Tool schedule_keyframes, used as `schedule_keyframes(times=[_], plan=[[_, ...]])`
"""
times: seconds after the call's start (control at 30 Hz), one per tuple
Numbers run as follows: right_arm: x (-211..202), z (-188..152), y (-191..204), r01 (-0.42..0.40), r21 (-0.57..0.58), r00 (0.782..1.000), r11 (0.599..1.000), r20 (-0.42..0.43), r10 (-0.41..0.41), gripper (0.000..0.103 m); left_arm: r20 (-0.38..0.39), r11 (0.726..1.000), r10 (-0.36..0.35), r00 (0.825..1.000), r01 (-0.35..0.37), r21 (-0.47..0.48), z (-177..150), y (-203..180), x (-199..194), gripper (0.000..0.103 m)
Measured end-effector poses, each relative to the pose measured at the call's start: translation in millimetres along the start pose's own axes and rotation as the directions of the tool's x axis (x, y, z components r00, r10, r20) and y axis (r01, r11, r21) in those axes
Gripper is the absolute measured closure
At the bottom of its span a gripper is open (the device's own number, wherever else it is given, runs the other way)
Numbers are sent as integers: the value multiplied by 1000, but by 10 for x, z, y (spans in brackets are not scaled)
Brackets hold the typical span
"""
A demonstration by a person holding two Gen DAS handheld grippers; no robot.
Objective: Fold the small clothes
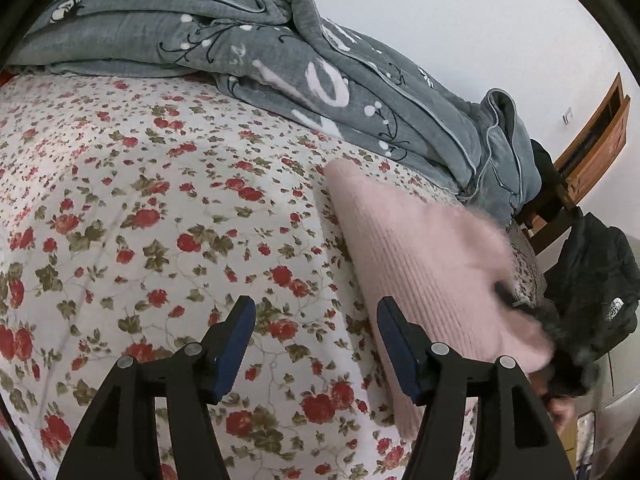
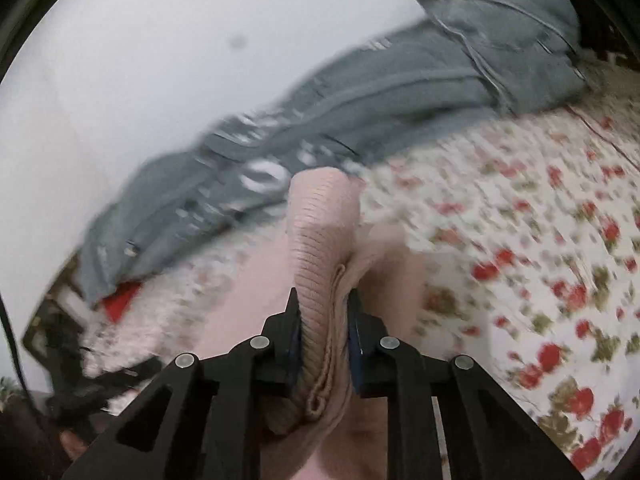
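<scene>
Left wrist view: fold in hand, pink knit garment (image 1: 420,264) on floral bedsheet (image 1: 160,208), right of centre.
Largest first: crumpled grey quilt (image 1: 280,52) lies along the far side; sheet is smooth printed cotton; garment is soft ribbed knit, roughly rectangular, its right edge blurred. Right gripper (image 2: 323,320) pinches a bunched ribbed edge; left gripper (image 1: 316,344) is spread wide, holding nothing. Judged next: carry edge across, align, release.

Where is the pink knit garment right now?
The pink knit garment lies on the floral bedsheet, right of the open left gripper and below the grey quilt; the right gripper pinches its edge.
</scene>
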State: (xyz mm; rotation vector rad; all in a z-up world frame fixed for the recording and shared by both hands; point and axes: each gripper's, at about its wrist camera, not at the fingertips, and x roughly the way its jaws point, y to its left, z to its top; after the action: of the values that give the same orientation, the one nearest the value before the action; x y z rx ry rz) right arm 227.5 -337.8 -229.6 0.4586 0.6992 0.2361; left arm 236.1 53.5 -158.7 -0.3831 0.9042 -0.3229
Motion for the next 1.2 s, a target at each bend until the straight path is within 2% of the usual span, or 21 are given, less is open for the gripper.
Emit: schedule_keyframes(times=[0.03,0.1,0.17,0.23,0.27,0.43,0.6,0.73,0.83,0.9,0.97,1.03,1.07,1.13,1.17,1.2], plan=[[61,-32,-66,8,15,1000,1000,-23,-8,78,-4,1000,-5,1000,5,-1,-11,-19,-6,42],[-40,-38,-136,-1,48,1000,999,-19,2,65,-7,1000,-11,1000,11,13,-40,-76,-37,42],[-285,0,-117,-7,62,1000,998,13,6,62,-5,999,-12,1000,13,45,-87,-153,-80,39],[-549,6,-9,-10,18,998,1000,66,9,60,-2,997,-10,1000,10,80,-146,-230,-119,36],[-682,-17,66,-12,-15,996,1000,84,14,56,-4,995,-10,1000,10,100,-191,-279,-135,35],[-1010,-250,293,-46,-148,994,988,90,59,51,-40,981,-30,999,37,192,-502,-499,-166,34],[-1007,-602,321,-14,-251,999,968,36,24,51,-40,945,18,999,-4,328,-830,-770,-142,34],[-900,-789,145,2,-224,1000,975,-10,-4,51,-12,913,84,996,-72,402,-955,-958,-53,34],[-782,-817,71,-7,-193,999,981,-33,0,51,51,884,150,987,-157,441,-983,-1076,23,34],[-684,-813,47,-19,-175,999,984,-47,11,51,56,879,163,985,-171,445,-979,-1101,93,34],[-571,-808,32,-27,-159,998,987,-57,18,51,46,889,163,986,-167,427,-973,-1097,163,35],[-420,-818,32,-28,-144,997,989,-75,18,51,33,886,163,986,-161,434,-982,-1101,228,48],[-382,-825,49,-23,-148,997,989,-75,12,51,31,885,153,988,-151,440,-993,-1104,230,61],[-350,-837,111,-3,-184,998,983,-61,-9,79,62,889,153,986,-164,427,-996,-1086,180,77],[-378,-829,114,-11,-199,999,980,-54,0,88,75,896,155,985,-172,408,-966,-1040,133,87],[-450,-818,79,-18,-185,1000,983,-20,15,89,72,906,141,987,-158,393,-945,-997,104,87]])
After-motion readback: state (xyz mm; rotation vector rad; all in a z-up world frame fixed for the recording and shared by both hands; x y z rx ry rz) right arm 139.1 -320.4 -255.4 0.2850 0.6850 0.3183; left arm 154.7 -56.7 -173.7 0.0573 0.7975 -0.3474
